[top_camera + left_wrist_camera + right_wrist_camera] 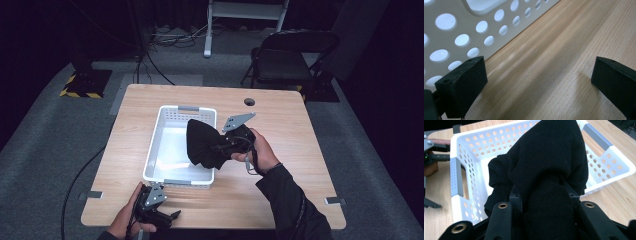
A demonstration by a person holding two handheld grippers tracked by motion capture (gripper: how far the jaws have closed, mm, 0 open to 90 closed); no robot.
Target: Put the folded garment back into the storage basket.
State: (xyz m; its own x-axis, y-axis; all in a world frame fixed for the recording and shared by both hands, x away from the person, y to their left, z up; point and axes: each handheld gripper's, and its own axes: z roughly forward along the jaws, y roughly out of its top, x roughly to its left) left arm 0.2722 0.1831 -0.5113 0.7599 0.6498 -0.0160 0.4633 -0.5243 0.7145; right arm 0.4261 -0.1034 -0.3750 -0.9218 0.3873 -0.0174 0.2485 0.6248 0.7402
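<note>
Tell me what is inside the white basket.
The white basket shows a bare pale floor on its left side. The black cloth, clamped in the right gripper, hangs over its right part and hides whatever lies beneath.

A light wooden worktop (280,195) stands on grey carpet (45,145) in a dim room with dark surroundings. Behind it sit a black folding chair (287,55), a white metal frame (245,15) and loose cables (170,37). A black stand base with yellow-black hazard tape (85,82) stands at the far left.
</note>
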